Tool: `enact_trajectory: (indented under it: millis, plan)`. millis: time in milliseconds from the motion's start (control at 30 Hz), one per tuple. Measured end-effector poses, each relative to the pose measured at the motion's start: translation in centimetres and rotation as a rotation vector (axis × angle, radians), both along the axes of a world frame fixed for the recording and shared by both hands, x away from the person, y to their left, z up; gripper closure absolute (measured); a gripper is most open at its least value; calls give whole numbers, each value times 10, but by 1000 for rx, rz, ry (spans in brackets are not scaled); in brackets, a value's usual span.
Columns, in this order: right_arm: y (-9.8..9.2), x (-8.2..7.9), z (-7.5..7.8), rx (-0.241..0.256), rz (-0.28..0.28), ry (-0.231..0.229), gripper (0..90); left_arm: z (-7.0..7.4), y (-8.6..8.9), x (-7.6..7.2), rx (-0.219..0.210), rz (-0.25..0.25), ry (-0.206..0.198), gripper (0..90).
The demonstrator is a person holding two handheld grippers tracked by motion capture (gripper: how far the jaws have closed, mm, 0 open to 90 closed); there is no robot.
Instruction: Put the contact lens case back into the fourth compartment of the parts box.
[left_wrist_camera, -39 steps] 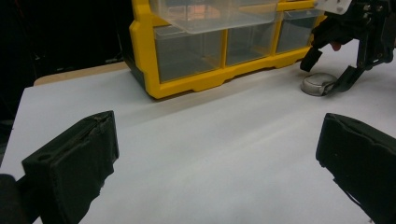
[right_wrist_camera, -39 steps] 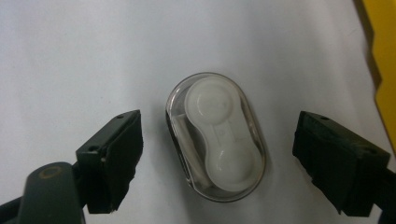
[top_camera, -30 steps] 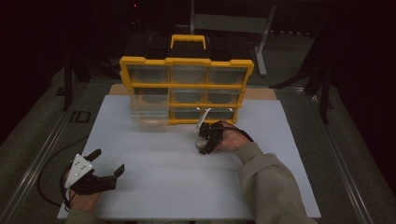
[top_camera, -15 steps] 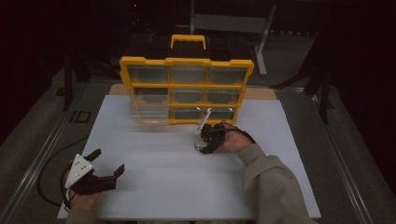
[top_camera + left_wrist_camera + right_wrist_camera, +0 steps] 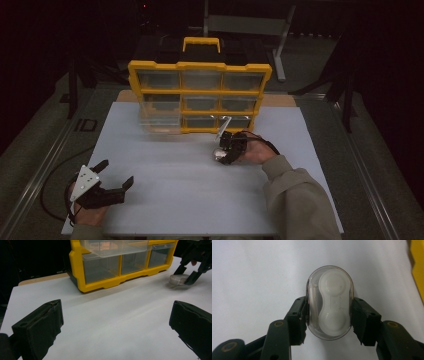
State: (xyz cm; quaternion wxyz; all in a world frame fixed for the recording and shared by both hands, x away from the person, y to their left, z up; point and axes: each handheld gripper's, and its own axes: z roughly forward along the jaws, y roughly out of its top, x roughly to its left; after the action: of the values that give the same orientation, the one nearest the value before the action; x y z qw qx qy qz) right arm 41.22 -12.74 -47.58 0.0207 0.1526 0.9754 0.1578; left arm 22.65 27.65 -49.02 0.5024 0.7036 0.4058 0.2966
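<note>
Contact lens case (image 5: pixel 329 303): a clear oval shell with a white two-well insert inside; it lies flat on the white table top (image 5: pixel 190 200), in front of the lower right drawers of the yellow organizer (image 5: pixel 200 97), near it but not touching.
Right gripper (image 5: pixel 329 315): its two black jaws press on the long sides of the case, one on each flank, at about the middle; clamped on it, as far as the right gripper view shows.
Contact with table: in the left gripper view the case (image 5: pixel 178 279) seems to sit on the surface with the right gripper (image 5: pixel 190 273) over it; whether it has left the table I cannot tell.
Left gripper (image 5: pixel 112 182): jaws wide apart, holding nothing, low at the near left corner of the table, well apart from the case.
Open drawer (image 5: pixel 160 117): a clear drawer stands pulled out on the organizer's left side; a likely place for the case, by my judgement.
Step in hand: securing the grip and lifting the case.
How to do it well: the shell is smooth and rounded, so it could slide out forward; keep the squeeze steady and centred, and lift straight up before any sideways travel.
Watch for: tilt of the case between the pads; keep it level.
Clearance: carry it high enough to pass the organizer's yellow lower lip.
</note>
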Motion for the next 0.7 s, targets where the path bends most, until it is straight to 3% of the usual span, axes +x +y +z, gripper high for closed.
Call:
enact_trajectory:
  millis: [200, 433, 700]
  plan:
    - [-8, 3, 7, 33, -1, -11, 487, 0, 0, 0, 0, 0, 1, 0]
    - [-14, 1, 20, 72, -56, 13, 487, 0, 0, 0, 1, 0, 0, 0]
    - [-16, 1, 32, 88, -69, 4, 487, 0, 0, 0, 3, -1, 1, 0]
